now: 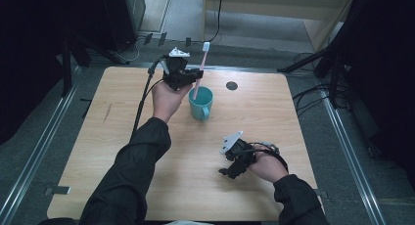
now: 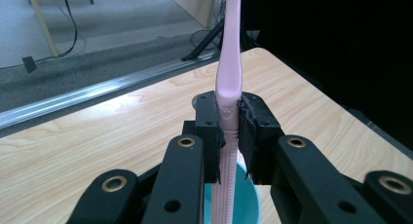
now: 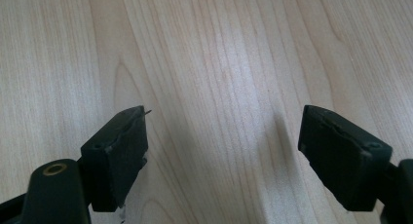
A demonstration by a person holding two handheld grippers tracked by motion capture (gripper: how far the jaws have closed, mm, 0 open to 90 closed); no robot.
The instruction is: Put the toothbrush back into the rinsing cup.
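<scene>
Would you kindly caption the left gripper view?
Left gripper clamps a pink toothbrush upright over a teal cup.

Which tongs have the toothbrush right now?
The left tongs, shut on the pink toothbrush above the teal cup; the right tongs are open over bare table.

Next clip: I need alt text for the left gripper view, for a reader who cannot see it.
The left gripper clamps a pink toothbrush upright between its black jaws, with the handle's lower end reaching down into a teal cup. Behind lies a light wooden table, then grey floor.

Legible markings: none. No text, label, brand, number or sign was readable on any surface in view.
</scene>
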